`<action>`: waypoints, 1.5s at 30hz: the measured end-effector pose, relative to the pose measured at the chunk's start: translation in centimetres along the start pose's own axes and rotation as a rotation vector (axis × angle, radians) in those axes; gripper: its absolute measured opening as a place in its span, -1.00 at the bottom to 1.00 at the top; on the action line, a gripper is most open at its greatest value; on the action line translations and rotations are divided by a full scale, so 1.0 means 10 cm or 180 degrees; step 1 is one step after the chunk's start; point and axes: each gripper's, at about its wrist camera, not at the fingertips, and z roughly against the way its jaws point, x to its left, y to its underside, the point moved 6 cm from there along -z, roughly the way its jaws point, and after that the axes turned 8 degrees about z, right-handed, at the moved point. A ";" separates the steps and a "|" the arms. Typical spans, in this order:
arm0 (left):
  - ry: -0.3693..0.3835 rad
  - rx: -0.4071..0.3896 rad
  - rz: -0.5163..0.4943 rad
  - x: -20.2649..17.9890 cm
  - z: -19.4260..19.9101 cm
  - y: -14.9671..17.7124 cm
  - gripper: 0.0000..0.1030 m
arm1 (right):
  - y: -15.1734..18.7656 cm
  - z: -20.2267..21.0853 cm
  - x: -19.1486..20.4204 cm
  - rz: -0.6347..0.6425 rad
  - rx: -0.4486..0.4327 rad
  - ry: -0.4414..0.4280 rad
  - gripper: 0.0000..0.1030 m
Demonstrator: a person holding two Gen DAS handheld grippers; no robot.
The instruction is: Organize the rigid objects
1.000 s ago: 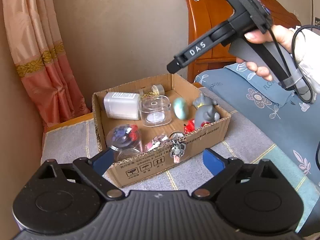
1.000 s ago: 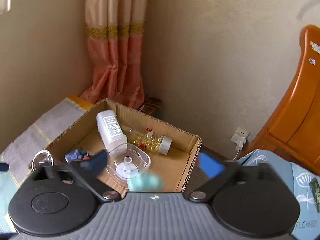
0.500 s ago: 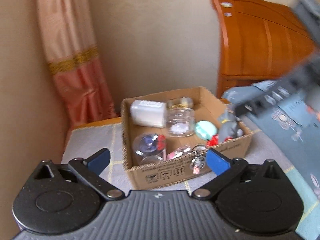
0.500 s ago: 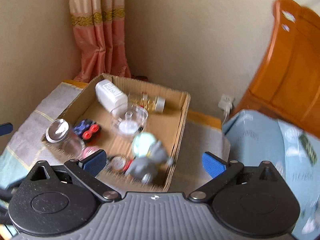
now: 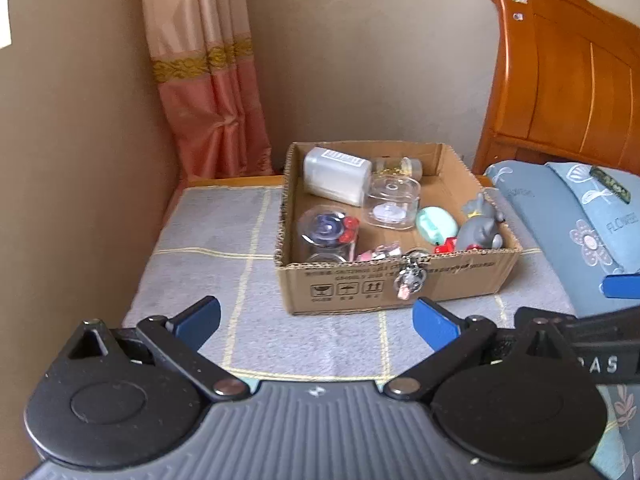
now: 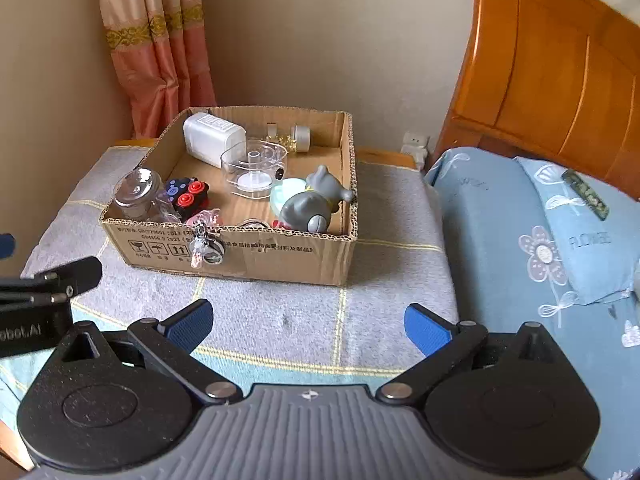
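Both tools, left (image 5: pixel 316 316) and right (image 6: pixel 308 322), gape empty before the box (image 6: pixel 240 248). Risk: the keyring (image 6: pixel 204 246) draped over its front wall snags and drops.

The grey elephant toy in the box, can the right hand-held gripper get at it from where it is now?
Probably yes. The right hand-held gripper is open and empty, and the grey elephant toy lies uppermost at the near right of the open cardboard box. Only the low front wall stands between, so coming in from above looks free.
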 end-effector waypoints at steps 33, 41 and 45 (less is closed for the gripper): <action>-0.0120 -0.0178 -0.0147 -0.11 0.21 -0.20 0.98 | -0.09 0.24 -0.09 -0.0180 -0.0230 0.0040 1.00; -0.0128 -0.0186 -0.0132 -0.11 0.22 -0.20 0.98 | -0.10 0.27 -0.08 -0.0190 -0.0241 0.0044 1.00; -0.0144 -0.0189 -0.0132 -0.12 0.23 -0.20 0.98 | -0.09 0.26 -0.08 -0.0190 -0.0243 0.0046 1.00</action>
